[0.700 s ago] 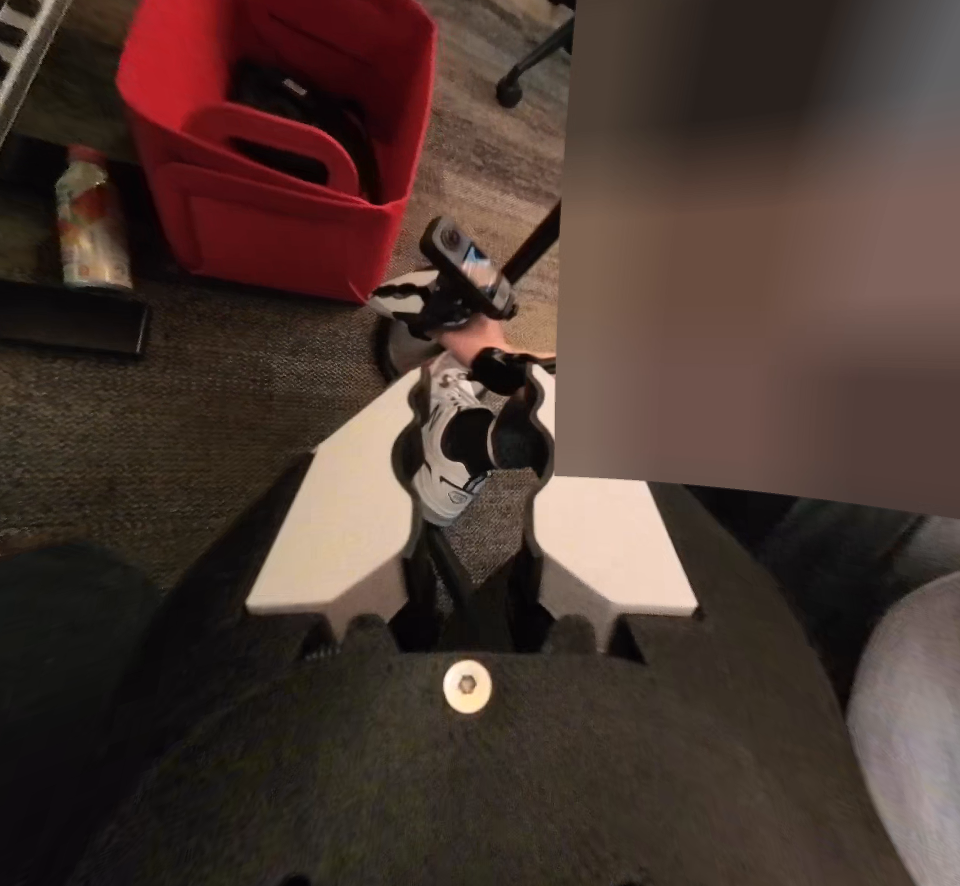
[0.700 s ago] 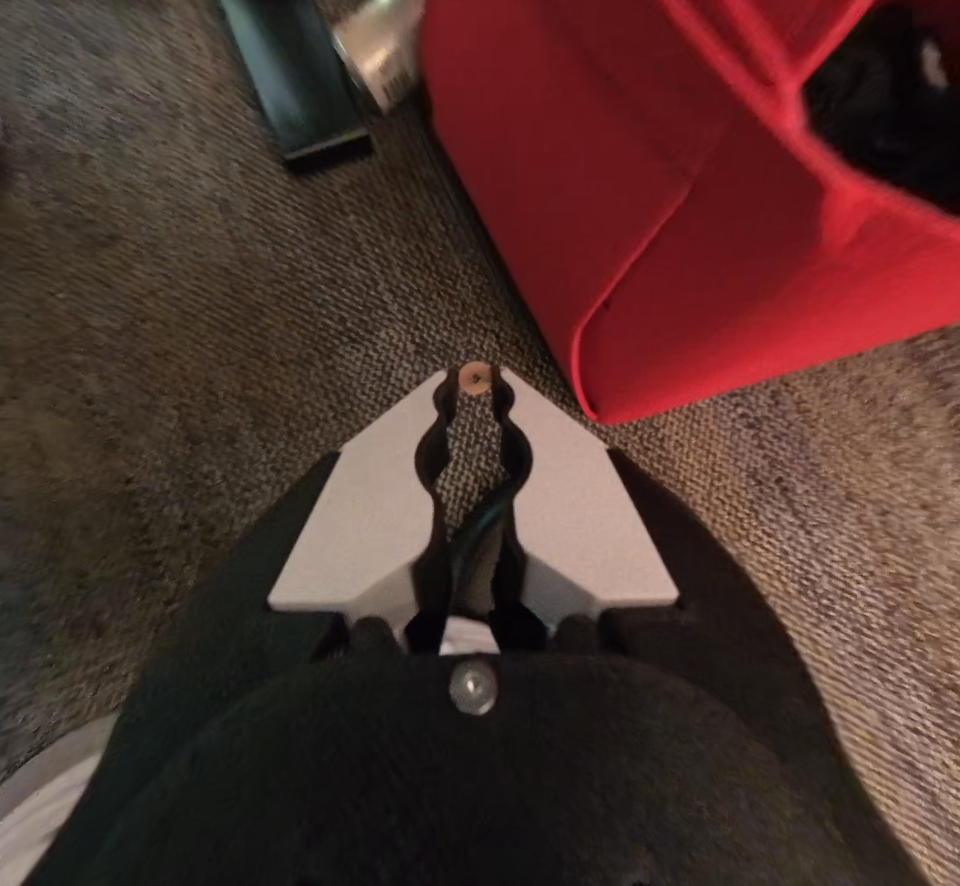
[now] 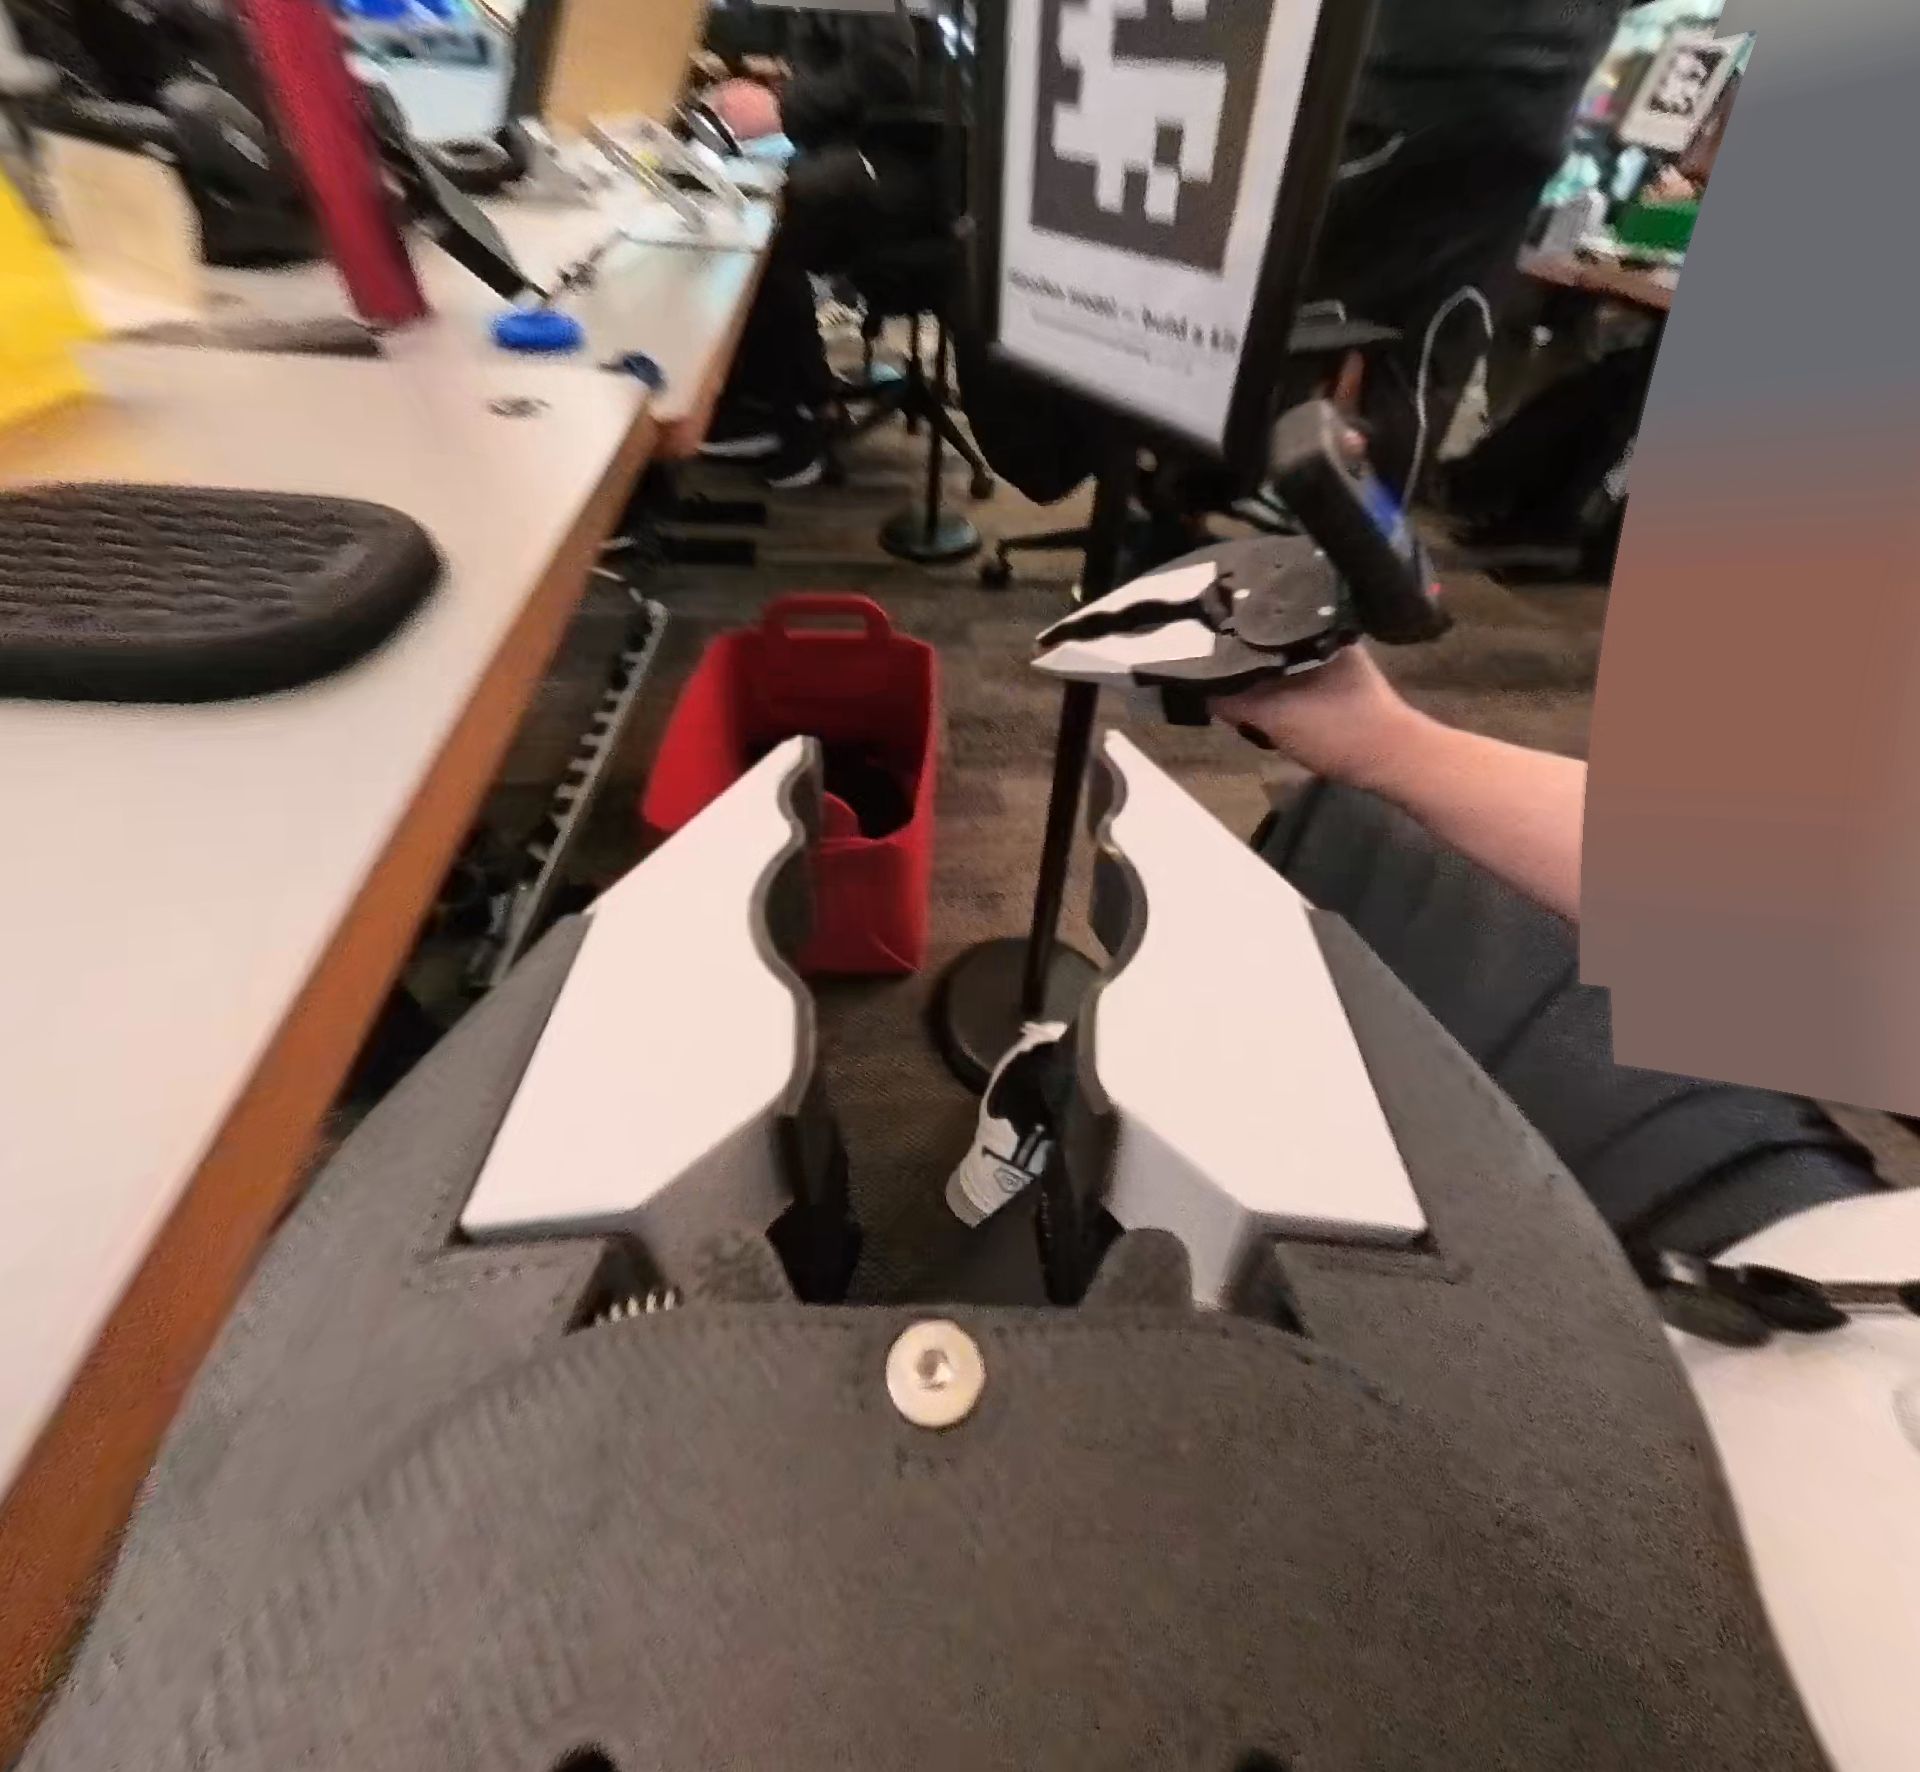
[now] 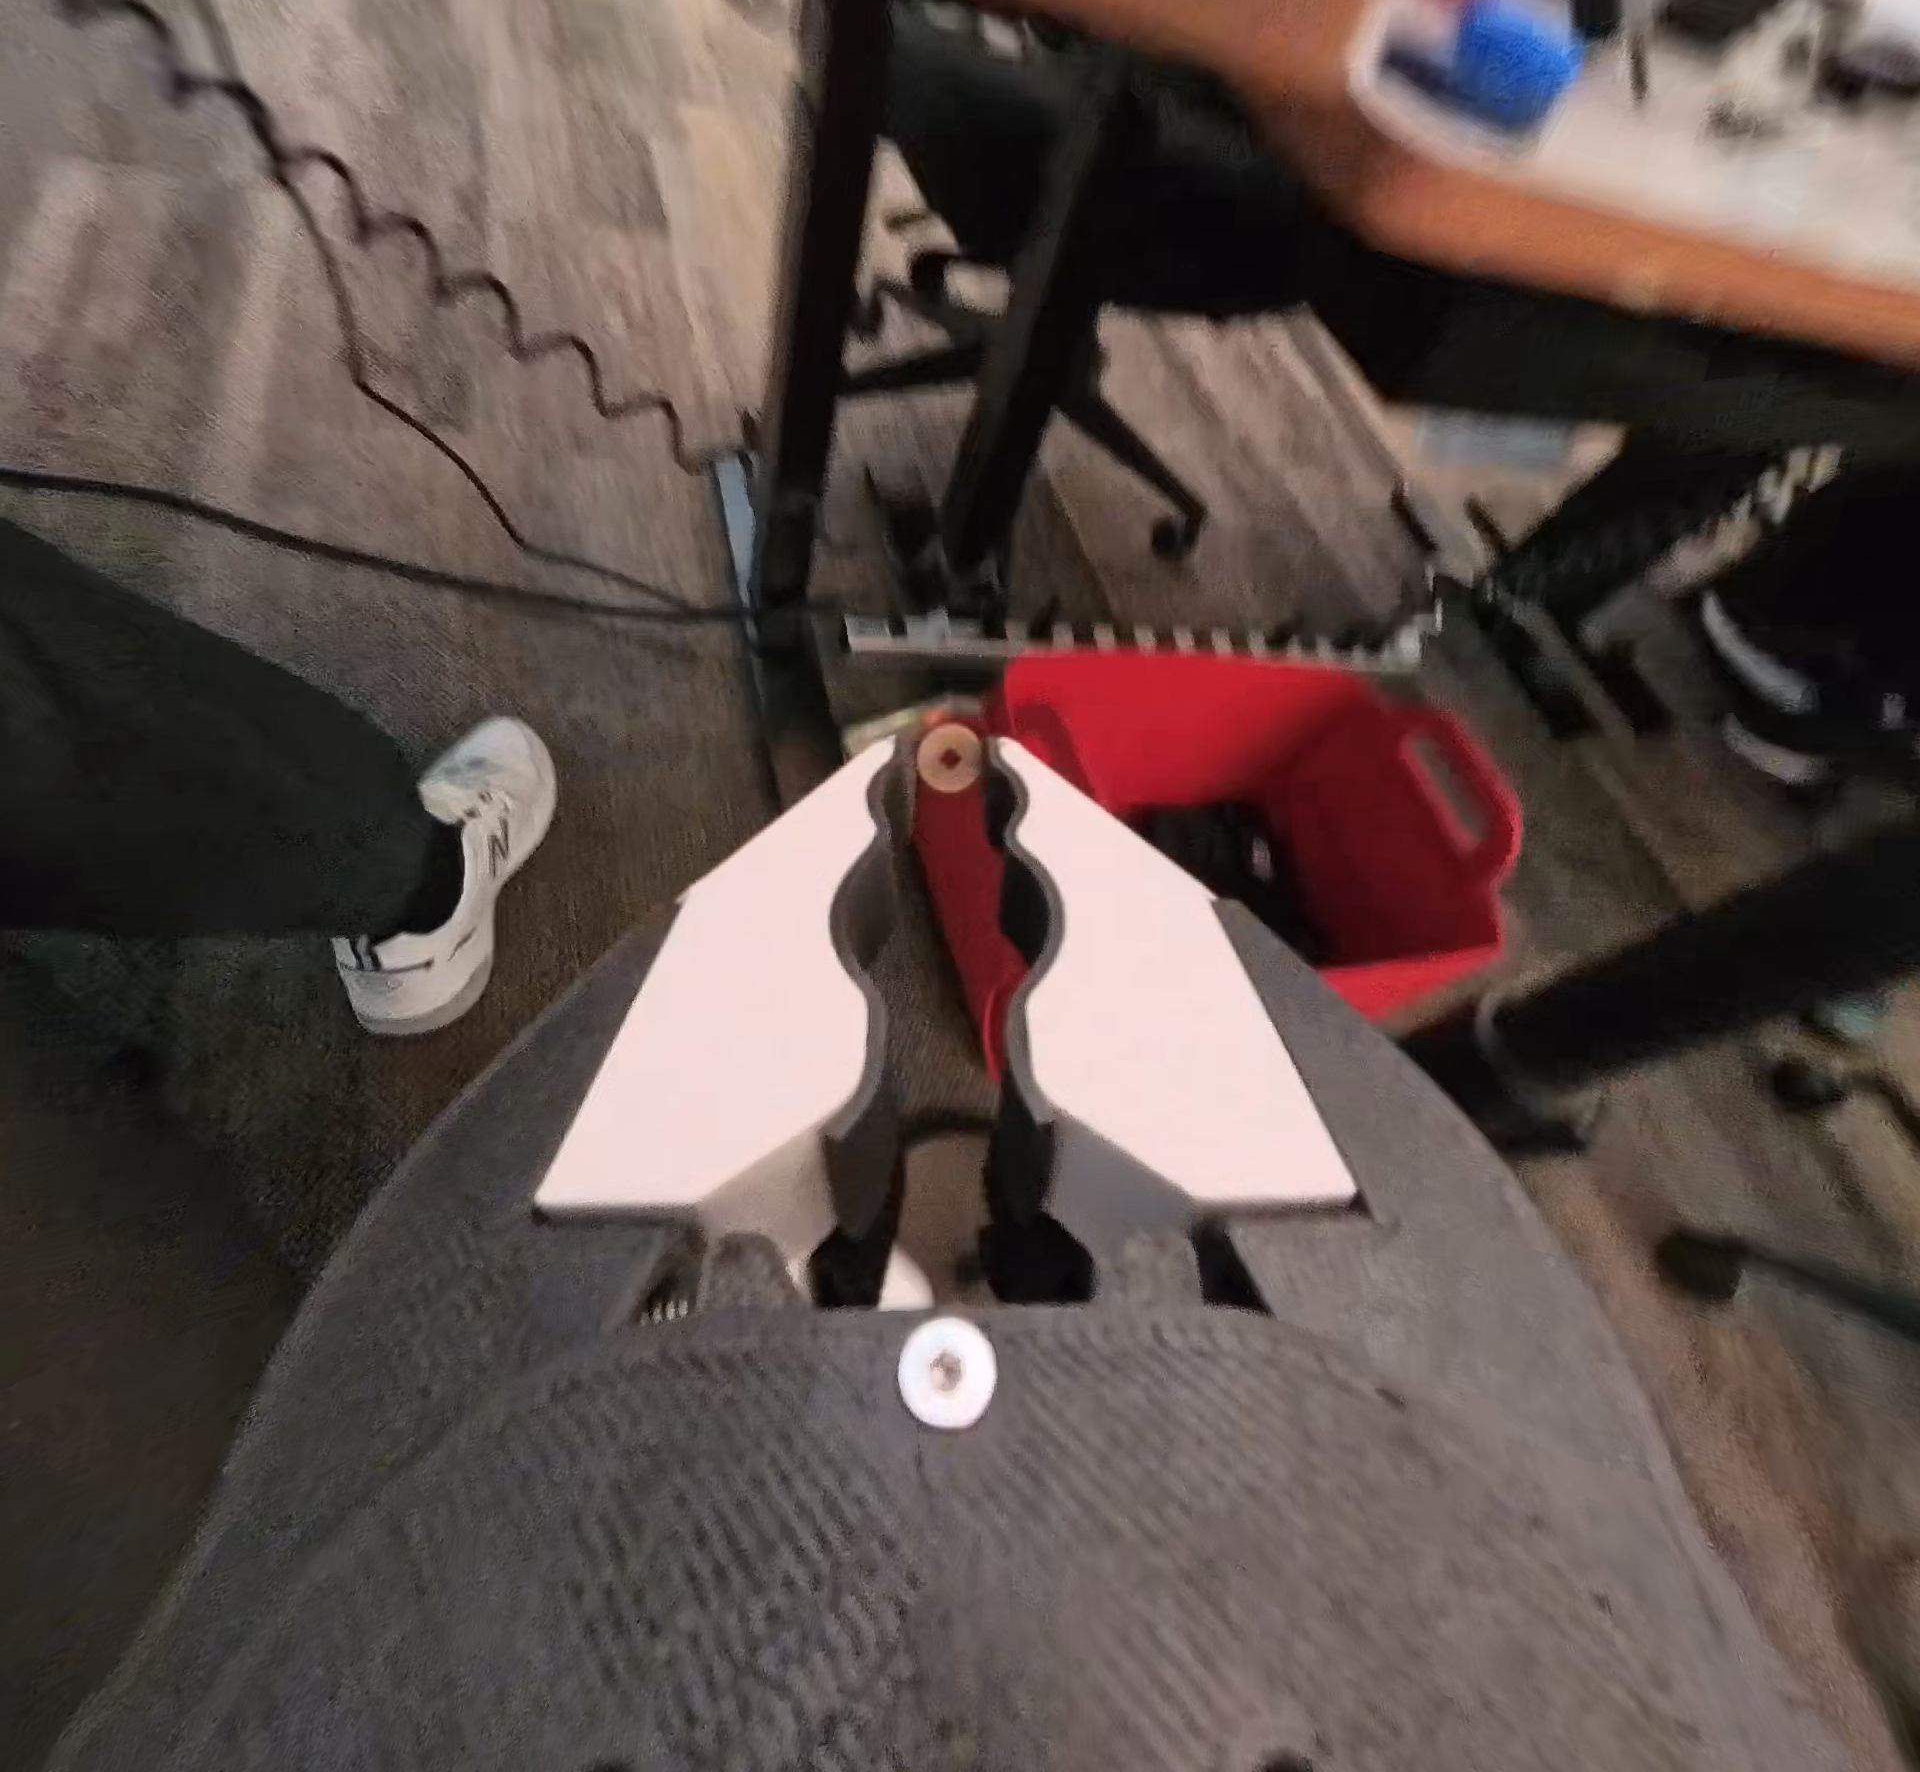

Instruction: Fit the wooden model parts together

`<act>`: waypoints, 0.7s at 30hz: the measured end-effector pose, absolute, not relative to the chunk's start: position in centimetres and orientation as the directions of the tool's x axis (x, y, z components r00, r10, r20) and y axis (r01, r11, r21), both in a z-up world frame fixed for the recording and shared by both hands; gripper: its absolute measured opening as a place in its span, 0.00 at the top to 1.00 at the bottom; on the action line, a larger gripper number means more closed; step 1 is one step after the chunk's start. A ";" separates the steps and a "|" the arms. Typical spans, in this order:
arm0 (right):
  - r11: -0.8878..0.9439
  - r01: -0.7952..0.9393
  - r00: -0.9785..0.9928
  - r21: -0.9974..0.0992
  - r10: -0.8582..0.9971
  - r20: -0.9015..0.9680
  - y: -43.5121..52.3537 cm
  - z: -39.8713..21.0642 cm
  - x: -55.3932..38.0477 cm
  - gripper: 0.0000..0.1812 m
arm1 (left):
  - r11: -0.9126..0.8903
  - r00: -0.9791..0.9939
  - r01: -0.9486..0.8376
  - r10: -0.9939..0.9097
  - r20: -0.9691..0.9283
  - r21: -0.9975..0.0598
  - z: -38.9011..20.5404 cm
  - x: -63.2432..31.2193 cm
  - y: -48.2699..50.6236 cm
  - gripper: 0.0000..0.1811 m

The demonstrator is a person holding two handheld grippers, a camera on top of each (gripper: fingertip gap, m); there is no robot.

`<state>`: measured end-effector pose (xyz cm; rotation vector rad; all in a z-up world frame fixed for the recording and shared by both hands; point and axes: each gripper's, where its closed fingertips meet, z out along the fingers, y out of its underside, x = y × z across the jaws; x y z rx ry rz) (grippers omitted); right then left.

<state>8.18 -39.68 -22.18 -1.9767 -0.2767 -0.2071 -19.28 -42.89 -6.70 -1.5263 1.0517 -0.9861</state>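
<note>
The left gripper [image 3: 951, 777], whose tips were nearly closed and aimed down at the carpet, now has its jaws wide apart and looks level along the worktop [image 3: 260, 849]. The right gripper [image 4: 948, 758], seen close above the carpet beside the red felt basket [image 4: 1247, 787], now sits higher, pinching the same small wooden disc [image 4: 948, 759].

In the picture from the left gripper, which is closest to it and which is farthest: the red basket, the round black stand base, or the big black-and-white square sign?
From the left gripper:
1. Round black stand base, on the carpet just ahead, slightly right.
2. Red basket, on the floor ahead, by the table's edge; close to the base, but it reaches farther back.
3. Black-and-white square sign, upright, far behind, high up.
</note>
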 end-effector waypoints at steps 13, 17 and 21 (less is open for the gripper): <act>-0.026 0.450 0.808 -0.893 0.438 0.394 -36.7 -3.0 -4.5 0.94 | 0.016 0.789 -0.057 -0.613 -0.055 -0.998 3.3 -39.2 -45.0 0.73; 0.024 0.491 0.751 -0.871 0.495 0.437 -35.6 -2.5 -6.2 0.94 | -0.032 0.824 -0.103 -0.563 -0.067 -0.994 4.8 -40.4 -45.4 0.69; 0.035 0.497 0.723 -0.867 0.535 0.436 -33.4 -3.3 -7.1 0.94 | -0.060 0.838 -0.094 -0.544 -0.046 -0.994 7.2 -40.9 -45.4 0.68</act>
